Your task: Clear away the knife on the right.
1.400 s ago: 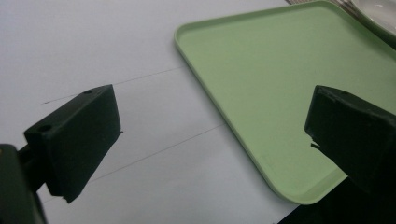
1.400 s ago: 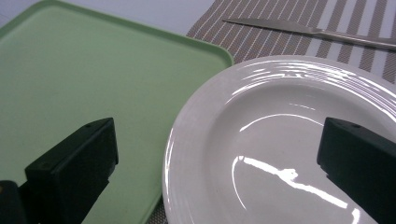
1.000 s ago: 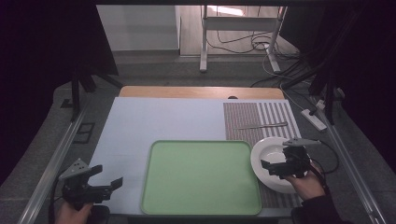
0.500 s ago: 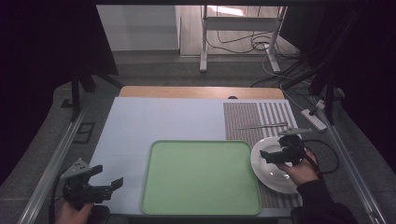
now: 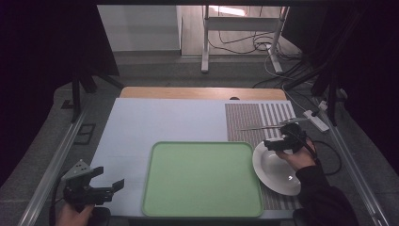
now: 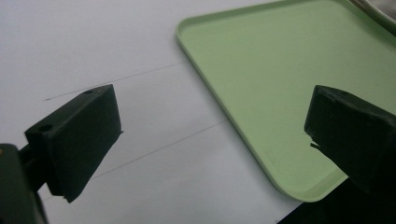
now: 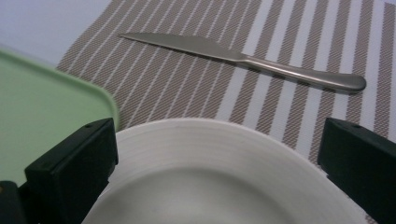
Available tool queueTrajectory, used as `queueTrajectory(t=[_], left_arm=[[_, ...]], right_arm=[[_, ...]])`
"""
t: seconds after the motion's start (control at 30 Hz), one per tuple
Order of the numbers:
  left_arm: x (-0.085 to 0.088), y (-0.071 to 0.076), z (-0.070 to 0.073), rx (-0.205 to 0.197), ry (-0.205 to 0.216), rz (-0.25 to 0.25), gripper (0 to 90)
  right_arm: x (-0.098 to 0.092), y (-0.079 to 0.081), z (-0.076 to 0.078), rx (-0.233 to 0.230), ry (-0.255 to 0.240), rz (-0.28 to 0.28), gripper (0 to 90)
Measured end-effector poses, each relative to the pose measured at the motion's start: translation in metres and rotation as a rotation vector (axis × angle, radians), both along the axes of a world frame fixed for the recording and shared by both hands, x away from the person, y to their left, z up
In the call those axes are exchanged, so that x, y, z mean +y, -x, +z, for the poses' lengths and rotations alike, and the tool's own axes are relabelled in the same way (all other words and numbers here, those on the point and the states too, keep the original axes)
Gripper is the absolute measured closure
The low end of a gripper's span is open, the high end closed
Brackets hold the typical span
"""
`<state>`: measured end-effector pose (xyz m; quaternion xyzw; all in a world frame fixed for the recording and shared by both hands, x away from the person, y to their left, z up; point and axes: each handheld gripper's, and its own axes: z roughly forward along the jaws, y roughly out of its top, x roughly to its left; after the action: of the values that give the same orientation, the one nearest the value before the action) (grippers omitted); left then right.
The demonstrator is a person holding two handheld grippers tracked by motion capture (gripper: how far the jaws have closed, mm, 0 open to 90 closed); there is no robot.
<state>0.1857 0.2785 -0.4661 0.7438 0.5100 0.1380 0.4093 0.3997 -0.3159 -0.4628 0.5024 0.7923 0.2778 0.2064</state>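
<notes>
Fingers of right gripper [image 5: 274,144] advanced over plate [image 5: 277,170].

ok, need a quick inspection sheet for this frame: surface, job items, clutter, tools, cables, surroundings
Surface: pale blue-white table top, a brown-and-white striped woven placemat on its right part.
Job's things: empty light green plastic tray at front centre; round white ceramic plate on the placemat, its rim meeting the tray's right edge; silver metal table knife on the placemat beyond the plate.
Clutter: nothing seen.
Tools: left tool open, at the front left corner, holding nothing; right tool open above the plate's far rim, holding nothing.
Cables: black lead from the right tool; cables on the floor.
Surroundings: white power strip, metal stand leg, dim room.
</notes>
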Motion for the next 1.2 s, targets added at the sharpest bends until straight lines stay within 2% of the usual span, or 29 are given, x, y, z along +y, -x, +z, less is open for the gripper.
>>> queueTrajectory(t=[0.53,0.67,0.7,0.73,0.8,0.87,0.9,0.93,1.03,1.07,1.1,1.13,1.17,1.2], left_arm=[[0.0,0.0,0.0,0.003,0.003,0.001,3.7],[0.001,0.0,0.0,0.004,0.004,0.001,3.7],[0.0,0.0,0.0,0.003,0.005,0.001,3.7],[0.001,0.0,0.0,0.004,0.005,0.001,3.7],[0.0,0.0,0.0,0.004,0.004,0.0,3.8],[0.0,0.0,0.0,0.003,0.004,0.0,3.8],[0.0,0.0,0.0,0.003,0.004,0.0,3.8],[0.0,-0.001,0.0,0.004,0.005,0.0,3.8],[0.001,-0.001,0.0,0.005,0.006,0.001,3.8],[0.001,-0.001,0.0,0.006,0.006,0.001,3.8],[0.001,-0.001,0.0,0.006,0.006,0.001,3.9],[0.001,-0.001,0.0,0.007,0.007,0.001,3.9],[0.001,-0.001,0.0,0.007,0.007,0.001,3.9],[0.001,-0.001,0.0,0.007,0.007,0.0,3.9]], right_arm=[[-0.026,-0.045,-0.014,0.037,0.014,-0.088,0.0],[-0.031,-0.051,-0.015,0.037,0.007,-0.095,4.5],[-0.033,-0.054,-0.015,0.035,0.011,-0.1,7.3],[-0.037,-0.06,-0.015,0.036,0.019,-0.104,15.3],[-0.04,-0.064,-0.015,0.038,0.031,-0.108,21.7],[-0.044,-0.069,-0.015,0.066,0.041,-0.109,32.9],[-0.044,-0.069,-0.015,0.066,0.041,-0.109,32.9],[-0.046,-0.071,-0.015,0.077,0.04,-0.111,37.8],[-0.052,-0.08,-0.015,0.109,0.02,-0.103,58.8],[-0.054,-0.086,-0.016,0.121,0.009,-0.099,71.6],[-0.054,-0.086,-0.016,0.121,0.009,-0.099,71.6],[-0.057,-0.092,-0.016,0.135,-0.018,-0.097,82.2],[-0.057,-0.092,-0.016,0.135,-0.018,-0.097,82.2],[-0.059,-0.097,-0.015,0.123,-0.032,-0.094,90.0]])
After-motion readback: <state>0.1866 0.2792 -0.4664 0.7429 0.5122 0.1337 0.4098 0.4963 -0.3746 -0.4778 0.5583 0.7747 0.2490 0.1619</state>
